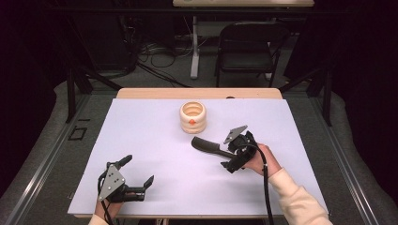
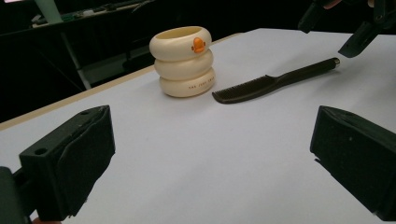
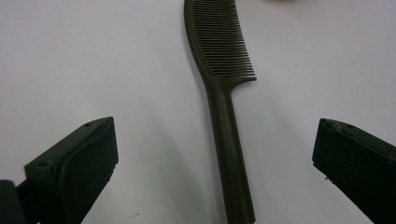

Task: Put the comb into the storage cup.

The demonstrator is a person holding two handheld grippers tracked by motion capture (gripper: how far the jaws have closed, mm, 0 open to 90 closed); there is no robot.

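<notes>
Comb, dark, fine-toothed, long-handled, flat between right gripper's spread jaws.

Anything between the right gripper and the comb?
Nothing visible. The right gripper hangs open over the comb, its handle lying between the jaws on the bare white table. The cream holder stands past the comb's far end.
</notes>
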